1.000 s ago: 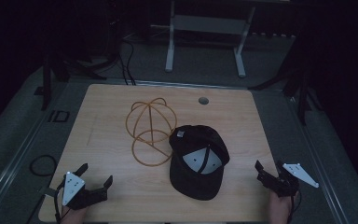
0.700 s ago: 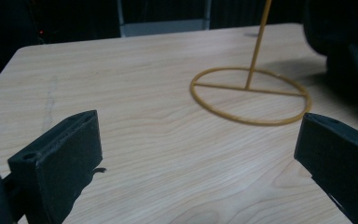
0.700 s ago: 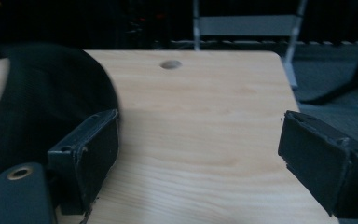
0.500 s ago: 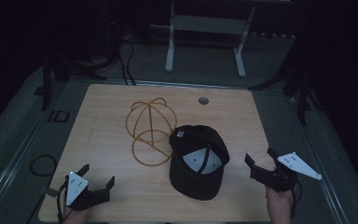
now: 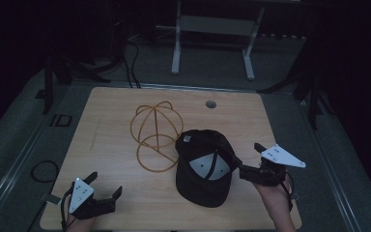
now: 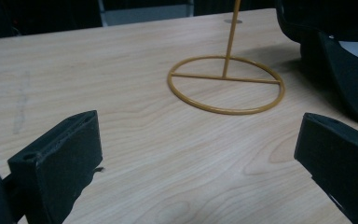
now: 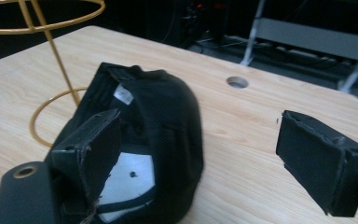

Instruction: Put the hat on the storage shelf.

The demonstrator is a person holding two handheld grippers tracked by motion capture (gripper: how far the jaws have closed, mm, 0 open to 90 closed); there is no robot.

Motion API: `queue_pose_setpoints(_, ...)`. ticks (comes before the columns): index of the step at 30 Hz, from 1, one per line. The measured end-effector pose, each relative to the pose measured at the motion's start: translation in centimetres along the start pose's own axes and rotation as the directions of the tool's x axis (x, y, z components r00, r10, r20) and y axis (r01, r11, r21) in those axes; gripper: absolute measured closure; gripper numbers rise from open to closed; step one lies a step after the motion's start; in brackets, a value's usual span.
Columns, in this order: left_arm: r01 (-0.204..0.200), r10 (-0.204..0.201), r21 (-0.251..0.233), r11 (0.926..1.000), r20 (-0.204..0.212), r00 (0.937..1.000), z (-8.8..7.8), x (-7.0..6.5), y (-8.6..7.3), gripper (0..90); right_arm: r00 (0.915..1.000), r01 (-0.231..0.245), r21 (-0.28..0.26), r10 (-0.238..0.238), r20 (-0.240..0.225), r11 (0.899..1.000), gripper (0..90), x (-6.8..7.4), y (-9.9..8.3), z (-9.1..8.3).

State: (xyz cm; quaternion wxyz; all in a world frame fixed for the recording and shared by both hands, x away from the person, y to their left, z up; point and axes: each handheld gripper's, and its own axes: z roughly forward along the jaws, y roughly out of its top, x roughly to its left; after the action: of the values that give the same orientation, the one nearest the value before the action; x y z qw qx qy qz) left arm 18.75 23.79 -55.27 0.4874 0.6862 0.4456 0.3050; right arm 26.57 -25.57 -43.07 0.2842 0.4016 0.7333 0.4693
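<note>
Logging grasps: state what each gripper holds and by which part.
Nothing is held. The right gripper is open beside the black cap; the left gripper is open over bare table.

A: What carries everything here?

B: A light wooden table (image 5: 106,145) with a visible grain and a small round hole (image 5: 211,104) near its far edge, at about one o'clock from the middle.

A: And what lies on it?

B: A yellow wire hat stand (image 5: 155,135) just at eleven o'clock of centre, its ring base flat on the wood. Beside it, toward five o'clock, a black cap (image 5: 205,166) lies upside down, probably touching the ring, though the dim light hides the contact.
</note>
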Motion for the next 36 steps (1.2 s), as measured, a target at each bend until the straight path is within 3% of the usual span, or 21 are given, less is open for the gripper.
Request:
queue_pose_setpoints(6,-0.008,0.008,-0.004,1.0000,0.013,0.9999,0.0,-0.1,0.0,1.1,0.9992,0.004,0.044,-0.002,-0.041,0.999,20.8,0.8,0.3,2.3)
queue_pose_setpoints(13,-0.011,0.011,-0.001,0.9999,0.019,0.9998,0.1,-0.2,0.0,1.1,0.9998,0.018,0.123,-0.018,0.001,0.992,27.5,0.9,0.0,5.4)
queue_pose_setpoints(18,-0.012,0.012,-0.006,0.9999,0.024,0.9997,0.0,-0.1,0.0,1.1,0.9989,0.029,0.191,-0.036,0.032,0.981,41.9,1.3,-0.6,6.8)
queue_pose_setpoints(24,-0.006,0.007,-0.010,0.9999,0.026,0.9996,0.0,-0.1,0.0,1.1,0.9948,0.050,0.278,-0.073,0.072,0.959,68.2,1.3,-1.3,7.8)
queue_pose_setpoints(28,-0.006,0.006,-0.003,1.0000,0.028,0.9996,0.1,-0.1,0.0,1.1,0.9924,0.049,0.274,-0.078,0.095,0.960,86.1,1.0,-1.5,7.9)
queue_pose_setpoints(36,-0.001,0.001,-0.003,1.0000,0.030,0.9995,0.1,-0.1,0.0,1.1,0.9971,-0.001,0.225,-0.016,0.075,0.974,88.3,1.0,-1.2,7.5)
